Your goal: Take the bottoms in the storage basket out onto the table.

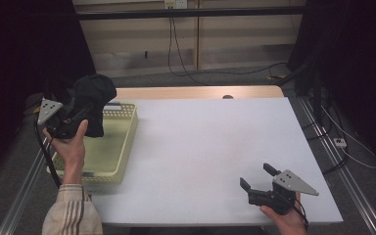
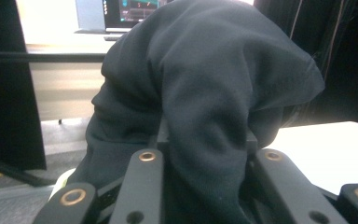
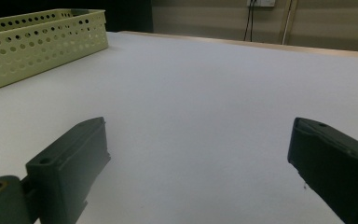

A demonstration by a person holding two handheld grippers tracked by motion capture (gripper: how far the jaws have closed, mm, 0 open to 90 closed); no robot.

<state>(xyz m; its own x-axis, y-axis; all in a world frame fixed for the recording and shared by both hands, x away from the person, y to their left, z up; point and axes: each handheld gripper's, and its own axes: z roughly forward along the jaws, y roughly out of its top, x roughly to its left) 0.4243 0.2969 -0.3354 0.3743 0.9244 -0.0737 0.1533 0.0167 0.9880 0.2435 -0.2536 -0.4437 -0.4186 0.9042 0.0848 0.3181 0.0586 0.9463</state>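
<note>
A black cloth (image 1: 92,100) hangs bunched above the pale yellow perforated basket (image 1: 125,142) at the table's left side. My left gripper (image 1: 76,116) is shut on the cloth and holds it up over the basket. In the left gripper view the dark fabric (image 2: 205,93) drapes over and between the jaws, hiding their tips. My right gripper (image 1: 258,177) rests low near the table's front right corner, open, with nothing between its fingers; in the right gripper view its gap (image 3: 200,144) frames bare white table.
The white table top (image 1: 210,147) stretches between the basket and the right gripper. The basket (image 3: 37,44) stands at the far left in the right gripper view. Cables (image 1: 186,68) lie on the floor behind the table. Metal rails run along both sides.
</note>
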